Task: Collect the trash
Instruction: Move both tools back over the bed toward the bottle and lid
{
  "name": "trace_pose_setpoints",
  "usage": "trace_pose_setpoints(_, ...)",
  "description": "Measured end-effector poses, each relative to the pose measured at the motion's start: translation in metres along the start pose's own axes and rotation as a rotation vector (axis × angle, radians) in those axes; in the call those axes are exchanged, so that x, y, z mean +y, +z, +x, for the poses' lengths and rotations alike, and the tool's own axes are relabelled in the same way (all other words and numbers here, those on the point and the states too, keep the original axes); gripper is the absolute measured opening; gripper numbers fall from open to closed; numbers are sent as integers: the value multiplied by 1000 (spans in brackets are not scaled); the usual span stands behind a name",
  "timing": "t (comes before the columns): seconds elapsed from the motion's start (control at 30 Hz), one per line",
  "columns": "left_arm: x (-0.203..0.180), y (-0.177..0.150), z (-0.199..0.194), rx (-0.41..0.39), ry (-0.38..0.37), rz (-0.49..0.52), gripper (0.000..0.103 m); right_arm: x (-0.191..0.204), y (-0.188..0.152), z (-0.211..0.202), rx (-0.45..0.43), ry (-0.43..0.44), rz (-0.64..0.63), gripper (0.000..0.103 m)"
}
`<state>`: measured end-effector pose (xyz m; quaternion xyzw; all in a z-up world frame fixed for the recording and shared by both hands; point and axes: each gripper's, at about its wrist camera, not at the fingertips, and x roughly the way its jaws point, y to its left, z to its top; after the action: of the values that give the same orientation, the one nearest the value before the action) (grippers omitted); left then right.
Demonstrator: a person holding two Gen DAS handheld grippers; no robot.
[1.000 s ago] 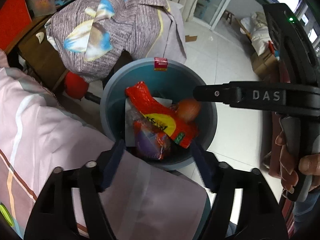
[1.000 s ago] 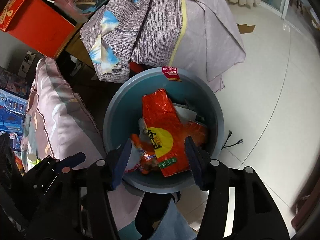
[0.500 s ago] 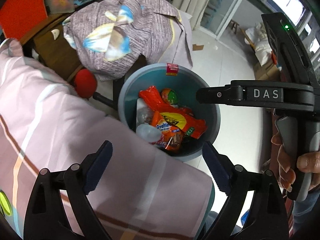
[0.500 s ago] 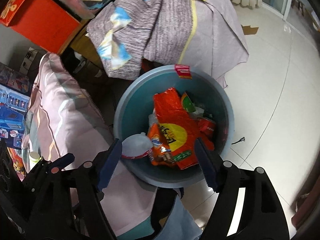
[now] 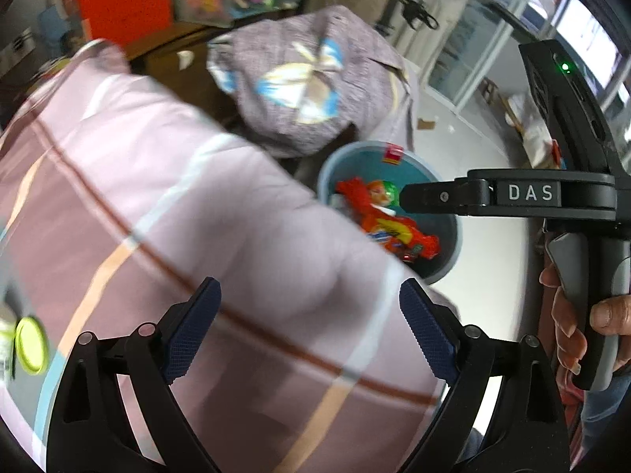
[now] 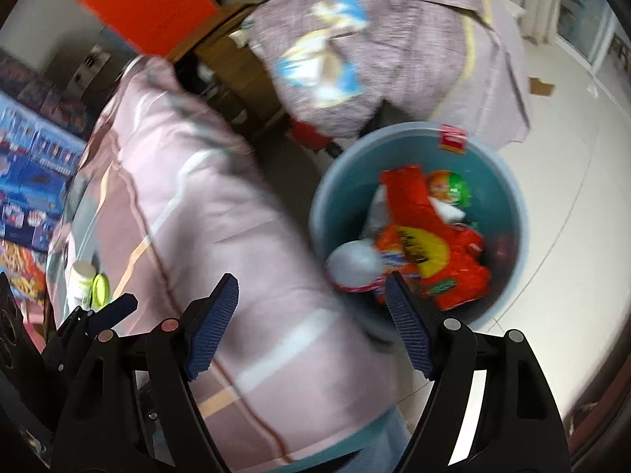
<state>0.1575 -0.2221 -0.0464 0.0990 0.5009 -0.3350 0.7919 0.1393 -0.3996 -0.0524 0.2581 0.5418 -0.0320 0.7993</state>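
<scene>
A blue-grey trash bin (image 6: pixel 508 181) stands on the floor by the bed, also in the left wrist view (image 5: pixel 449 244). It holds an orange-red snack wrapper (image 6: pixel 430 244), a clear bottle (image 6: pixel 355 264) and an orange-green packet (image 6: pixel 449 189). My left gripper (image 5: pixel 309 335) is open and empty over the pink bedding. My right gripper (image 6: pixel 311 327) is open and empty, its right finger near the bin's rim. The right gripper's body (image 5: pixel 528 197) crosses the left wrist view.
A pink striped quilt (image 5: pixel 197 213) covers the bed on the left. A white jar with a lime-green lid (image 6: pixel 88 283) lies on the bed. A grey patterned cloth (image 6: pixel 394 51) drapes furniture behind the bin. White tiled floor (image 6: pixel 572 197) lies to the right.
Both grippers have drawn back and left from the bin, over the bedding. Their jaws have opened wider. The bottle and wrappers now lie loose in the bin.
</scene>
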Motion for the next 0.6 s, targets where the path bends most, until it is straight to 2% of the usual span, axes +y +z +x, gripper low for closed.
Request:
trace_pose_setpoints(0.27,74,-42,-49,-57,78,-101,93,100,-15,23,69,27,-158,73)
trace_pose_setpoints(0.6,197,-120,-114,-114,242,-286,96,228,-48,68,165,50,-356,73)
